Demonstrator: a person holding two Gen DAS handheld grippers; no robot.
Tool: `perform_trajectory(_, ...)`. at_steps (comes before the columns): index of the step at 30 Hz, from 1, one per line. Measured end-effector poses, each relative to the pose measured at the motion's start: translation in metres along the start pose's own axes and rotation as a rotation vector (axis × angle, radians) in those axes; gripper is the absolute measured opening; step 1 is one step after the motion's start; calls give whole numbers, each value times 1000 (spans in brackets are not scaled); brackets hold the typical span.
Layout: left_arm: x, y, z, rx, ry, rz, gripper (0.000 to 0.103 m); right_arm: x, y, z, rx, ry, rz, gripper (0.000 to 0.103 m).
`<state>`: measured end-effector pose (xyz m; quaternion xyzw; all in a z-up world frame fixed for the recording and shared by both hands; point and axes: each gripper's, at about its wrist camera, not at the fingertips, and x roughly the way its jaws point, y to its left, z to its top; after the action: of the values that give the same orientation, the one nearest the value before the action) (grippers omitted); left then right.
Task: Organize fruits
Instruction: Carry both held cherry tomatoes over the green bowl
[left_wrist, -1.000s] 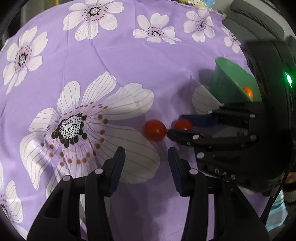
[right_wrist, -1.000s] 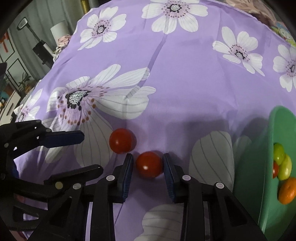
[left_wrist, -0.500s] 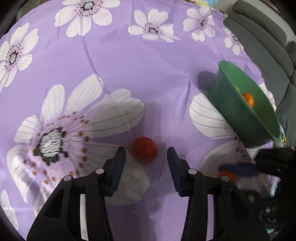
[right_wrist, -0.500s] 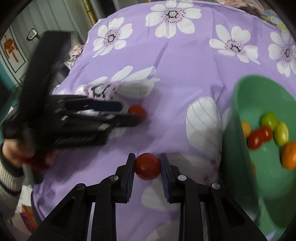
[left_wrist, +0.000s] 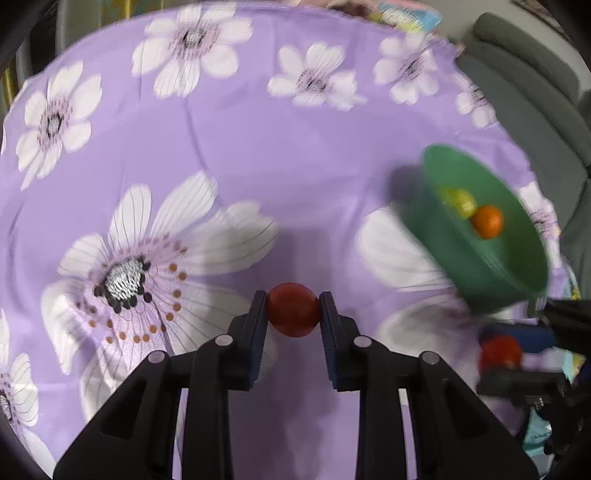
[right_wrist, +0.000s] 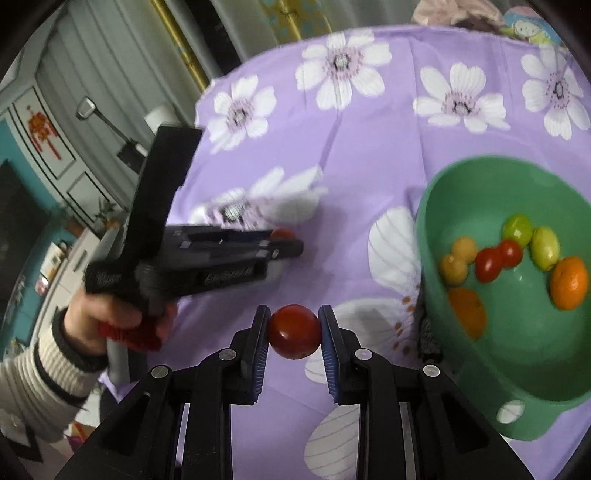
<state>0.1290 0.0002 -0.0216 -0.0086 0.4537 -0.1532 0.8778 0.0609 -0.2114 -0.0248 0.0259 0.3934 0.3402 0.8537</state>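
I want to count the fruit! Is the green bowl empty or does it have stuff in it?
Not empty. The green bowl holds several small fruits: red tomatoes, green ones, yellow ones and oranges.

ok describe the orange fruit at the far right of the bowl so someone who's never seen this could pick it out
Start from the green bowl at the right edge of the purple flowered cloth. Inside it lies a loose row of small fruits; follow that row to its right-hand end. The orange fruit sits there beside a yellow-green fruit, and it is rounder and larger than the small red tomatoes in the middle.
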Motion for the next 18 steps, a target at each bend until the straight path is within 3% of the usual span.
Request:
perform_trajectory(2, -17, -16, 8, 25, -36, -17, 27, -16, -5, 7, 8, -60, -2, 28)
perform_trajectory(7, -25, -63, 30, 93, -69, -78, 28, -49, -40, 15, 45, -140, -179, 28)
perform_trajectory(10, -8, -91, 43, 129, -53, -102, 28, -50, -65, 14, 64, -98, -279, 28)
perform_trajectory(18, 31, -139, 53, 198, 21, -76, 28, -45, -98, 13, 53, 17, -379, 28)
